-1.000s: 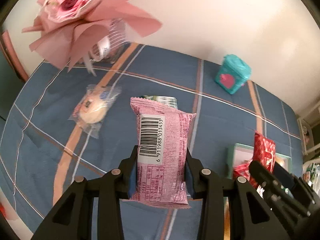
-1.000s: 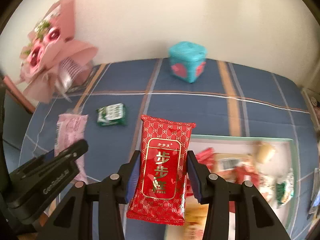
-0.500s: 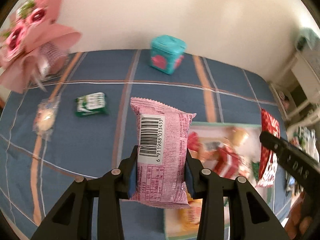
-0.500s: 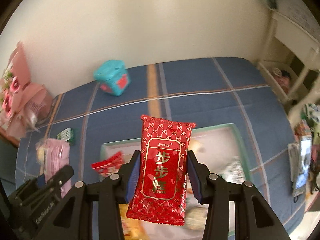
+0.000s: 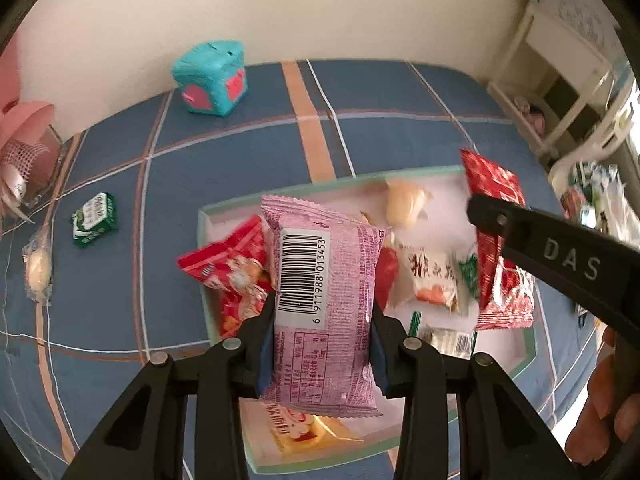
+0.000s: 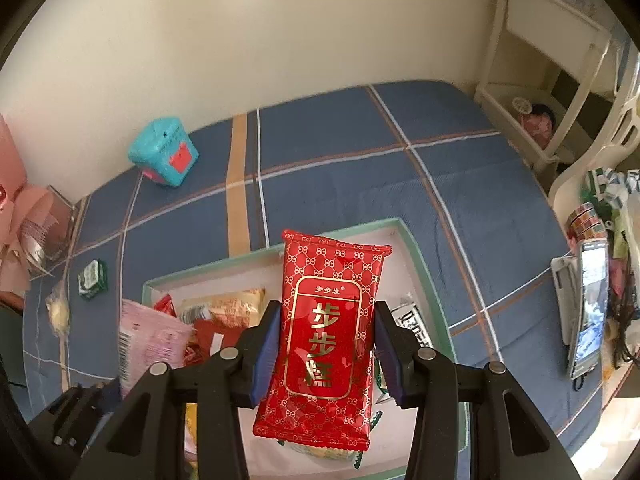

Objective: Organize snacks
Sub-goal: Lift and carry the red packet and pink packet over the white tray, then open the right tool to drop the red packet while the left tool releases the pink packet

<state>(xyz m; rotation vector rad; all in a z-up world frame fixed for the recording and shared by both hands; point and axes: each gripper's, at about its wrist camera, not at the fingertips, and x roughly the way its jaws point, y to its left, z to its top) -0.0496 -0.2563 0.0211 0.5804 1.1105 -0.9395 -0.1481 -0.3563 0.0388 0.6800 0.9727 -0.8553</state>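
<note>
Snacks hang over the tray at lower centre of both views; the left gripper clamps a pink packet; the right gripper clamps a red packet. Lowering each toward a bare patch before releasing would keep them inside the rim.

Pink snack packet, barcode side up, is clamped upright over the green-rimmed tray. Red packet with gold characters is likewise clamped above it. The tray holds assorted wrapped snacks.
</note>
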